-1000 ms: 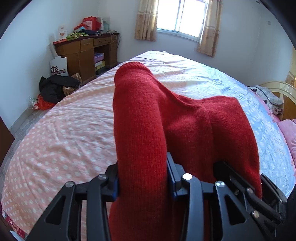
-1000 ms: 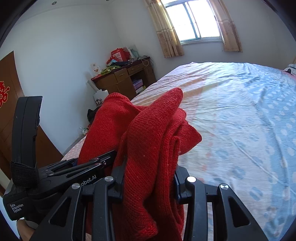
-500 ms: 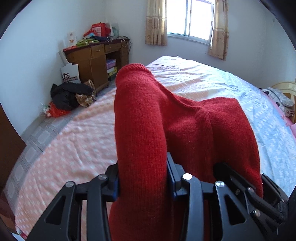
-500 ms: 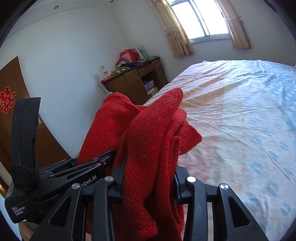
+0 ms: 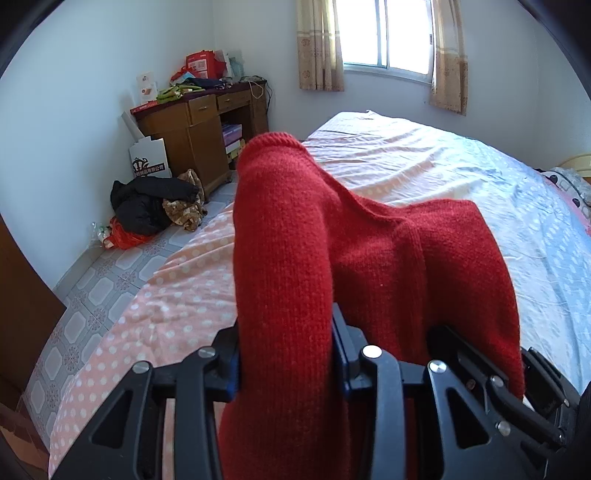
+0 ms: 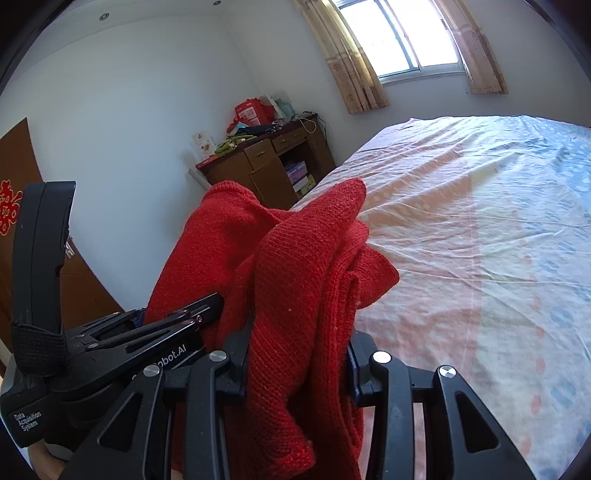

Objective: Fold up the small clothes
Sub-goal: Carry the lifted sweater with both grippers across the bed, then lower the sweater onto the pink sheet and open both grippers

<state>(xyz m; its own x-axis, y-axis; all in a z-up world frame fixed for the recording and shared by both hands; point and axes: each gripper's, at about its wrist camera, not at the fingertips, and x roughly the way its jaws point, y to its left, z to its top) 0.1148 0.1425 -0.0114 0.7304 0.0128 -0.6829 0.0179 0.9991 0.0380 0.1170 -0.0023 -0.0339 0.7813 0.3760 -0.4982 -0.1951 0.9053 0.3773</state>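
A red knitted garment [image 5: 332, 251] is bunched up and held off the bed by both grippers. My left gripper [image 5: 284, 354] is shut on a thick roll of the red knit, which rises between its jaws and hides the fingertips. My right gripper [image 6: 295, 362] is shut on another thick fold of the same red garment [image 6: 306, 266]. In the right wrist view the left gripper's black body [image 6: 122, 343] sits close at the lower left, touching the cloth. The bed [image 5: 461, 166] with its pink and blue dotted sheet lies beyond and below the garment.
A brown wooden desk [image 5: 195, 125] piled with boxes stands by the far wall under a curtained window [image 5: 384, 33]. Dark clothes and bags [image 5: 151, 203] lie on the tiled floor left of the bed. A brown door [image 6: 22, 206] is at the far left.
Both grippers moved sideways with the red garment still held; the views swung so that more floor and the bed's left edge show. The grip on the cloth looks unchanged.
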